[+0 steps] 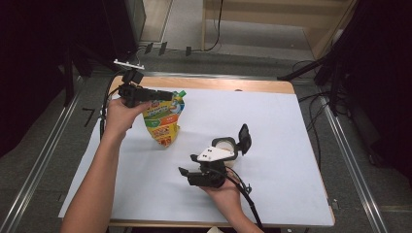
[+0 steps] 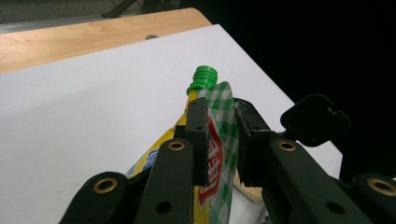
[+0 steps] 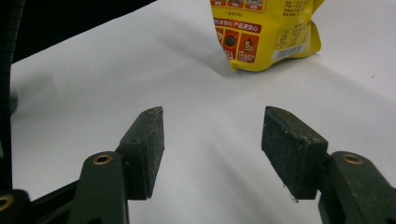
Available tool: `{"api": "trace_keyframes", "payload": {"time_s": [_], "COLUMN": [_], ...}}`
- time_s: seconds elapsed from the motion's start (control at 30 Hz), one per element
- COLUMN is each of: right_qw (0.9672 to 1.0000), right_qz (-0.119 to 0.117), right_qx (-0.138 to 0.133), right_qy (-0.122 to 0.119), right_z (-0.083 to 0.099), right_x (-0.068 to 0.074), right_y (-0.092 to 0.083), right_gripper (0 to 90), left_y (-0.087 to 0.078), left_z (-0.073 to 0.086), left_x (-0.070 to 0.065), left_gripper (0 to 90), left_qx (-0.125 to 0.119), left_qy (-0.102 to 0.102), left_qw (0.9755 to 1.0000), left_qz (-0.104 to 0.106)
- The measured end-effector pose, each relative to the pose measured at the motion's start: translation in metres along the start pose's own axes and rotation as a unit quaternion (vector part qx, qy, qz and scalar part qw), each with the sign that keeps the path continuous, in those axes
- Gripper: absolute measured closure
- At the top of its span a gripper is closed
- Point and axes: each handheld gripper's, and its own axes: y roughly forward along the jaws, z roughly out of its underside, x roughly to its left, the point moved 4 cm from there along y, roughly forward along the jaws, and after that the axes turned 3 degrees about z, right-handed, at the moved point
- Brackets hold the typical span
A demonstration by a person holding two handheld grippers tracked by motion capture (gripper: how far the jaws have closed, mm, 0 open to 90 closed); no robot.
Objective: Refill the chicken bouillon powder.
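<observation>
We kept the yellow spouted pouch [image 1: 164, 119] upright on the white sheet [image 1: 272, 126], the left gripper [image 2: 219, 135] pinching its top seam below the green cap [image 2: 204, 78] to steady it. Our right gripper [image 3: 212, 149] waited nearby, parted and empty.

High view looks down from above; 2 tongs cameras sit close, sharing the yellow pouch [image 1: 163, 118].

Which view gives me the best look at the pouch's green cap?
The left gripper view: the green cap sits close and unobstructed above the jaws. The high view shows it small; the right gripper view cuts the pouch off below it.
</observation>
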Motion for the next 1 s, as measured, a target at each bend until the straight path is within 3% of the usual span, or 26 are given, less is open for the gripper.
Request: {"api": "trace_keyframes", "payload": {"time_s": [0.27,0.43,0.8,1.0], "right_qw": [1.0,0.9999,0.9997,0.9995], "right_qz": [-0.008,-0.012,-0.021,-0.029], "right_qx": [0.001,0.002,0.005,0.009], "right_qy": [-0.004,-0.004,-0.005,-0.006], "right_z": [-0.002,-0.003,-0.008,-0.011], "right_x": [0.002,0.003,0.007,0.008], "right_y": [0.002,0.003,0.0,-0.002], "right_gripper": [40.3,40.3,40.8,41.1], "left_y": [-0.001,-0.002,-0.015,-0.021], "left_z": [0.002,0.003,0.0,-0.002], "left_x": [-0.004,-0.004,-0.012,-0.018], "left_gripper": [76.1,69.6,64.8,63.9], "left_qx": [0.005,0.011,-0.016,-0.018], "left_qy": [0.009,0.003,0.007,0.017], "left_qw": [0.9999,0.9998,0.9996,0.9995], "left_qz": [-0.012,-0.016,-0.023,-0.019]}}
